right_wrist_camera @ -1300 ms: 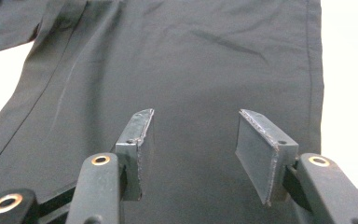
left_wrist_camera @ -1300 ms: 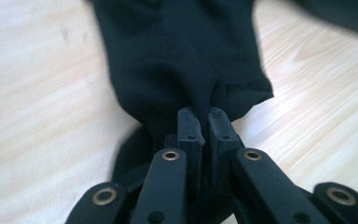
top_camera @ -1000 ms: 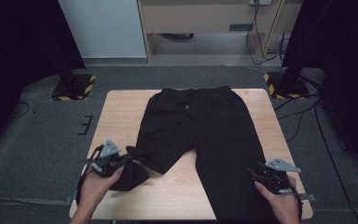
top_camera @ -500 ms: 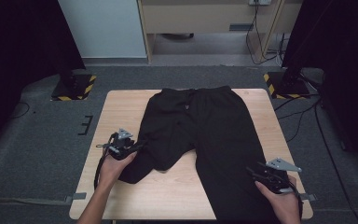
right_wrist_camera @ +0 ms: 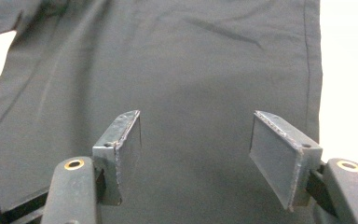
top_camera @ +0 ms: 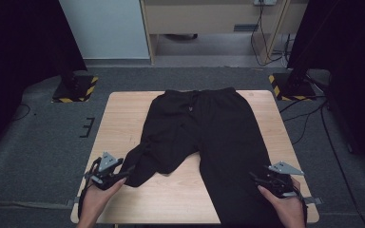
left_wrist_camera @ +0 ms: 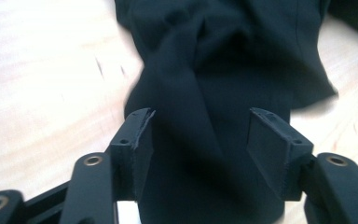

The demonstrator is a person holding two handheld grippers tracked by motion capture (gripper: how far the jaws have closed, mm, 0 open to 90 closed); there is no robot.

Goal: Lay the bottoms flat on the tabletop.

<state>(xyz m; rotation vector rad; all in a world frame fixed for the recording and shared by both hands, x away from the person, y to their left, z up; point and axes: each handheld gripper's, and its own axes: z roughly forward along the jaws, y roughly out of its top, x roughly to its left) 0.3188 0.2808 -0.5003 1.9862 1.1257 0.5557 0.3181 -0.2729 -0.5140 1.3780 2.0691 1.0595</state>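
Black trousers (top_camera: 209, 123) lie on a wooden table (top_camera: 121, 118), waistband at the far side. Their right leg runs straight down to the table's front edge. The left leg is bunched and slants toward the near left. My left gripper (top_camera: 123, 171) sits at that leg's end, and the left gripper view has it open (left_wrist_camera: 198, 116) with the dark cloth (left_wrist_camera: 242, 56) running between and under the jaws. My right gripper (top_camera: 259, 178) hovers open over the lower right leg; smooth cloth (right_wrist_camera: 191, 56) lies flat beneath its spread jaws (right_wrist_camera: 196, 116).
Bare wood shows left of the trousers and between the two legs near the front edge. On the grey floor behind the table stand two yellow-and-black striped bases (top_camera: 73, 88) (top_camera: 290, 85). Cables (top_camera: 309, 118) trail at the right.
My left gripper pushed forward to the bunched leg, then drew back toward the near left corner, and the leg now stretches out after it. The right gripper has stayed put.
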